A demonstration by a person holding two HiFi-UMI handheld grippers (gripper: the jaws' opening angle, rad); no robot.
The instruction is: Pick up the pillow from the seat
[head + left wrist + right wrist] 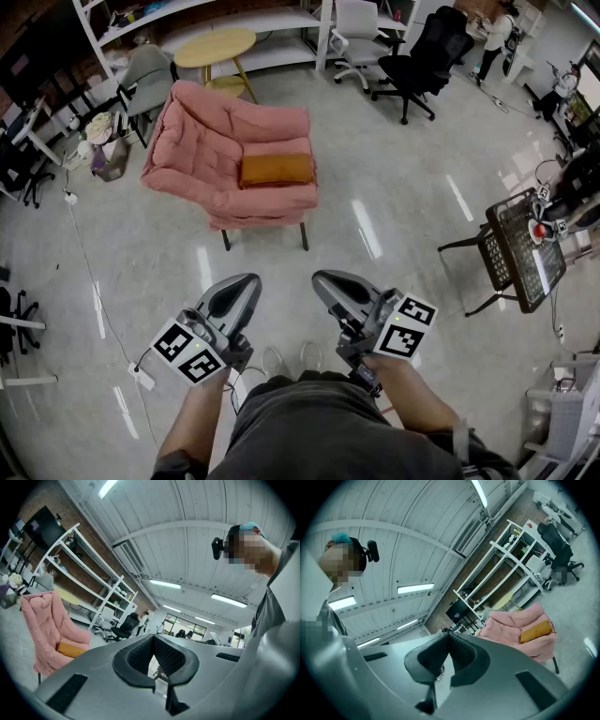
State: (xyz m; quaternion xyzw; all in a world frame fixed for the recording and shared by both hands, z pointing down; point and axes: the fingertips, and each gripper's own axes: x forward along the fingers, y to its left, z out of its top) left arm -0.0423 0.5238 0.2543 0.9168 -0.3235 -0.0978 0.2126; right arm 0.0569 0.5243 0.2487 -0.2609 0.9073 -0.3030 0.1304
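Lying flat on the seat of a pink armchair [211, 131], the pillow [277, 170] was a long mustard-orange rectangle set crosswise, its back edge against the foot of the padded backrest. Its cover looked smooth and plain, with soft rounded corners, and nothing rested on it. The armchair itself was thickly quilted, with puffy arms and thin dark legs.

Both grippers were held low and level near the person's body, well apart from the chair. The left gripper [246, 281] had its jaws pressed together with nothing between them, and the right gripper [323, 278] was likewise closed and empty.

The floor [394, 187] was pale grey and glossy, streaked with reflections of the ceiling lights, and a thin cable [89, 272] trailed across it at the left. Behind the armchair stood a round yellow table [214, 45] and white shelving [187, 9]. A white office chair [356, 28] and a black office chair [427, 52] stood farther back, and a black mesh side table [523, 248] sat at the right.
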